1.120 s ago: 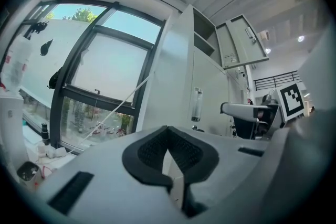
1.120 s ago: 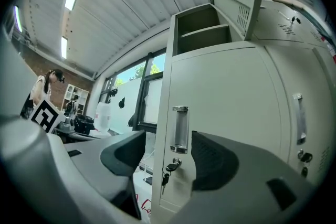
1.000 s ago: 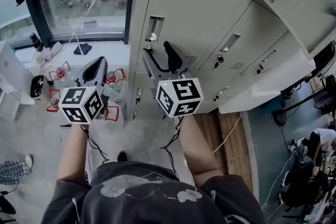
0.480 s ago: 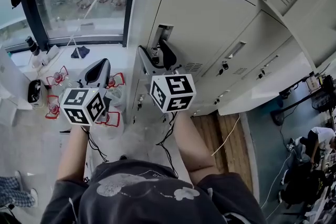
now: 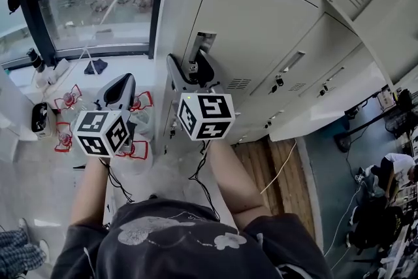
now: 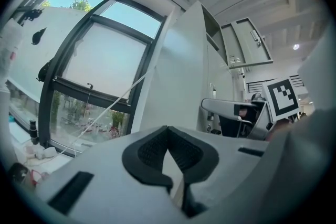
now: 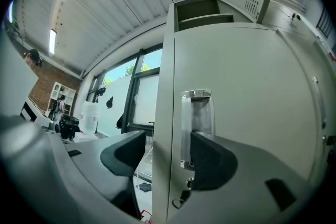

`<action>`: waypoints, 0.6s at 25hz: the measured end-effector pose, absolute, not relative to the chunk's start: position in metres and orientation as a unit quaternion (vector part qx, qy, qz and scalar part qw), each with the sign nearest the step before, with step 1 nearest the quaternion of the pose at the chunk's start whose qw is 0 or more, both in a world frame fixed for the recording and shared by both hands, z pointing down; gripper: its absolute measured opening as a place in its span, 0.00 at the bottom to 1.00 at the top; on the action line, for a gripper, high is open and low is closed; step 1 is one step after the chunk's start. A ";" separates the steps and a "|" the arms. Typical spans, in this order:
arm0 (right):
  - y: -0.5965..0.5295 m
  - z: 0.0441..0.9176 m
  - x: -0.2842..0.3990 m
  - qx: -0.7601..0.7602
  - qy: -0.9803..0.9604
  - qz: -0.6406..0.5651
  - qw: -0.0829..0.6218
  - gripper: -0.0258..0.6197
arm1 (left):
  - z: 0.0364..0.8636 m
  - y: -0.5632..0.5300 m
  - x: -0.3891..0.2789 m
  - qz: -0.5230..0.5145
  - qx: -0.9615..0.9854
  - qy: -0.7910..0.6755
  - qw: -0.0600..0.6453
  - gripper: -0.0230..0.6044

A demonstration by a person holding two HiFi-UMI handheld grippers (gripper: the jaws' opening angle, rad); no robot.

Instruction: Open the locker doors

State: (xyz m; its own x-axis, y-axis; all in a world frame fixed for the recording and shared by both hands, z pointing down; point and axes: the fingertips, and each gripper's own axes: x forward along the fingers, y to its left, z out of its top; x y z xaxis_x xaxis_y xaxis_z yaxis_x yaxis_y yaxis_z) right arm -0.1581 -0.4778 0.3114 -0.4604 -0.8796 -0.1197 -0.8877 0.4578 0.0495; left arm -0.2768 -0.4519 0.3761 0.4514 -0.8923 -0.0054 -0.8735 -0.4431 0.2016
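Observation:
The leftmost grey locker door (image 5: 261,16) is closed, with a recessed chrome handle (image 5: 199,49) near its left edge. My right gripper (image 5: 189,70) is open at that handle, one jaw on each side of the door's edge. In the right gripper view the handle (image 7: 197,118) stands just above the right pad, and the right gripper (image 7: 168,160) has the locker's edge in its gap. My left gripper (image 5: 119,89) hangs lower left, away from the lockers, near the window. Its pads meet with nothing between them in the left gripper view (image 6: 169,157).
More closed locker doors (image 5: 313,49) with small handles run to the right. An upper compartment (image 7: 202,10) stands open above. A large window (image 5: 91,10) is at the left. Red-framed items (image 5: 68,101) and cables lie on the floor below.
My right gripper has moved up and left along the locker, from below the handle until its jaws straddle the door's edge at the handle. The left gripper has barely moved.

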 end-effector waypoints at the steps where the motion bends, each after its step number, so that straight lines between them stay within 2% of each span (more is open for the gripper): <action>1: -0.477 0.311 -0.158 -0.518 0.853 0.050 0.038 0.47 | 0.377 -0.450 -0.276 -0.055 0.848 -0.521 0.086 0.05; 10: -0.451 0.312 -0.152 -0.529 0.847 0.051 0.027 0.47 | 0.379 -0.431 -0.270 -0.051 0.848 -0.521 0.086 0.05; 15: -0.428 0.312 -0.142 -0.549 0.834 0.052 0.020 0.40 | 0.378 -0.416 -0.259 -0.047 0.849 -0.520 0.084 0.05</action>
